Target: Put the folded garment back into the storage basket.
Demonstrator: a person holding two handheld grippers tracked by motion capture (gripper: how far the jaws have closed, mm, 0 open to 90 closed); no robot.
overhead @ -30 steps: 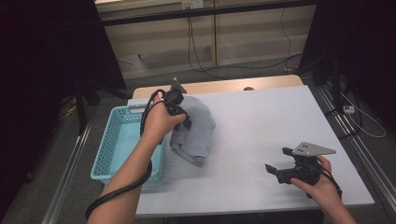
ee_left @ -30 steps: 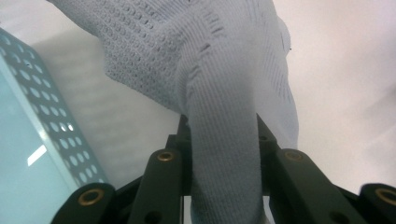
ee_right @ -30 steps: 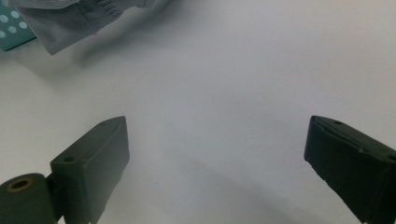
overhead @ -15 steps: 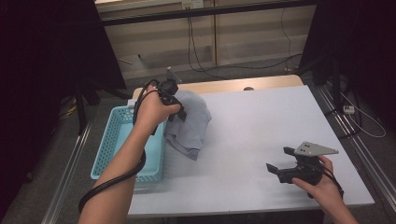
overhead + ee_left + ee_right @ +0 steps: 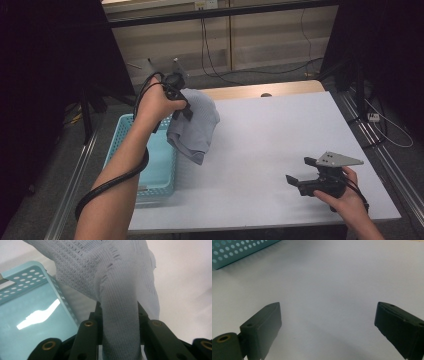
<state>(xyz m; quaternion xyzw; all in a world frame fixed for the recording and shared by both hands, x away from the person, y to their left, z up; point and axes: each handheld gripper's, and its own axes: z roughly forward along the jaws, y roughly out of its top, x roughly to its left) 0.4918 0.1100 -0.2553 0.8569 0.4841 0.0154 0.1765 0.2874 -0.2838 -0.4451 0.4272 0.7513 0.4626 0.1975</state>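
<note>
The pale grey-blue knitted cloth (image 5: 195, 127) is hanging in the air from the left gripper (image 5: 176, 95), its lower folds drooping over the left part of the white table (image 5: 280, 130), just beside the light blue basket (image 5: 150, 170). In the left gripper view the cloth (image 5: 120, 315) is running as a thick bunched fold straight down between the two black jaws, which are pressing on it from both sides, with the perforated rim of the basket (image 5: 30, 277) lying below and to the left. The person's left hand (image 5: 155, 102) is holding that gripper raised above the table's far left corner, its cable looping down along the forearm. The right gripper (image 5: 300, 180) is resting low near the table's front right edge in the right hand (image 5: 345, 192), its jaws standing wide apart with nothing between them, bare tabletop (image 5: 324, 290) showing in the gap.
</note>
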